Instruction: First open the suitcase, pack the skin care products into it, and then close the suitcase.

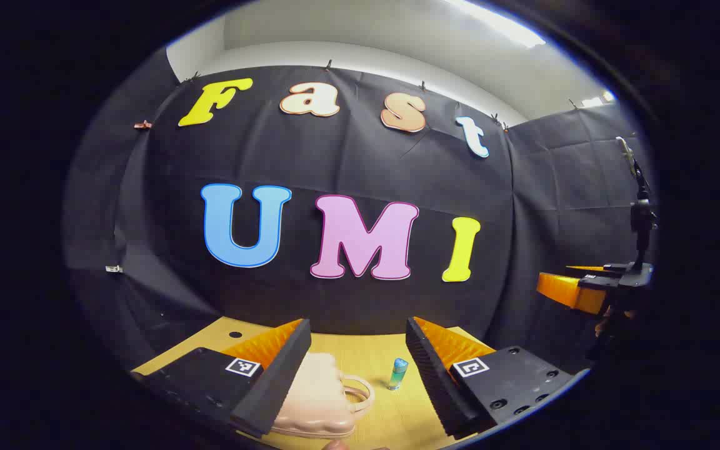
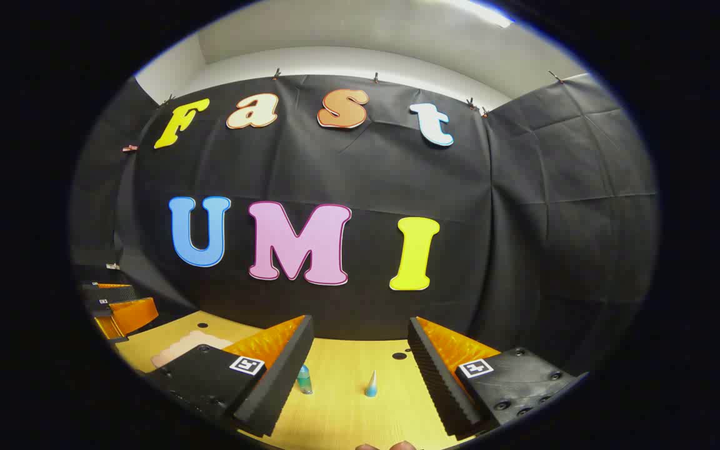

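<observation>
Suitcase [image 1: 319,397]: shut, flat on the table [image 1: 372,359], just ahead between my left gripper's [image 1: 357,375] spread fingers.
Bottle [image 1: 397,374]: standing beside it, unpacked.
Cone [image 2: 370,384]: ahead of my right gripper [image 2: 357,375], spread, empty.
Progress: nothing done yet; opening comes first.

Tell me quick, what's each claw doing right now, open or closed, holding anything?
Left claw: open, holding nothing; the pink suitcase lies closed below it.
Right claw: open, holding nothing, above the table.
</observation>
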